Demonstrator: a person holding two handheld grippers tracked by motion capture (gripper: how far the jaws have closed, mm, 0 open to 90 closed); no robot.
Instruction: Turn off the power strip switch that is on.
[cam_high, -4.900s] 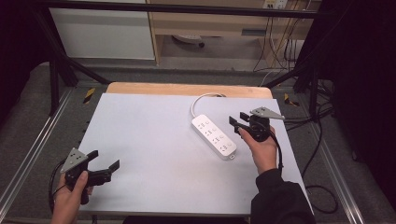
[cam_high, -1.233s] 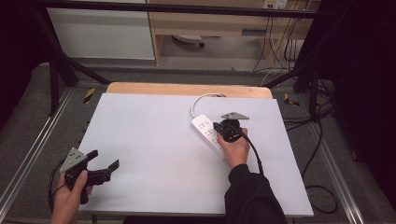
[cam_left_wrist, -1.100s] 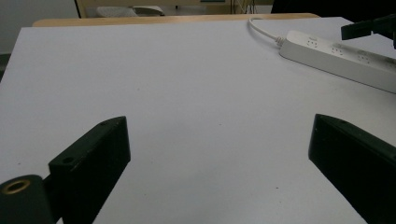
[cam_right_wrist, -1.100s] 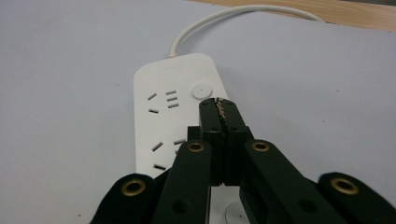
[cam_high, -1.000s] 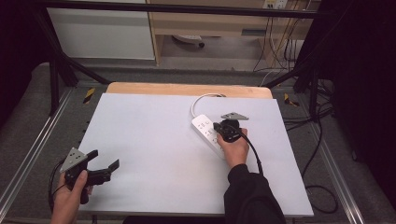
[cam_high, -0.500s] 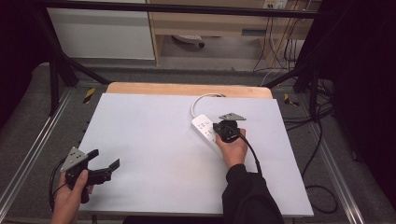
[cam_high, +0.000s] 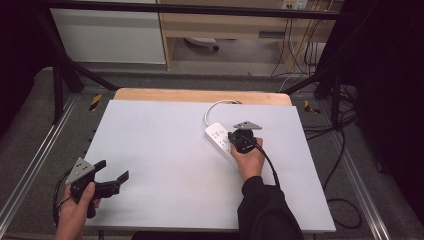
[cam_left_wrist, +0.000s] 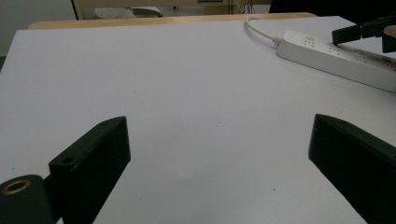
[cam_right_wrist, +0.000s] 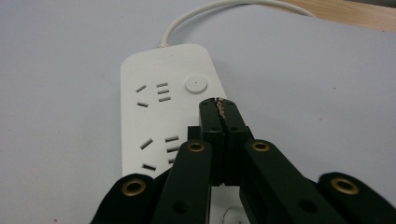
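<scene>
Right gripper view: shut black hand-held gripper (cam_right_wrist: 219, 105) over smooth white rounded power strip (cam_right_wrist: 161, 100).

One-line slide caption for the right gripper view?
Shut right gripper poised over the white power strip, its tips just short of the round button, on a pale table.

The left and centre of the white table (cam_high: 165, 150) lie bare, open for passage. At upper right of centre the power strip (cam_high: 220, 137) and its cord (cam_high: 212, 107) block the way (the right gripper (cam_high: 239, 142), apparently closed, hangs over it).
</scene>
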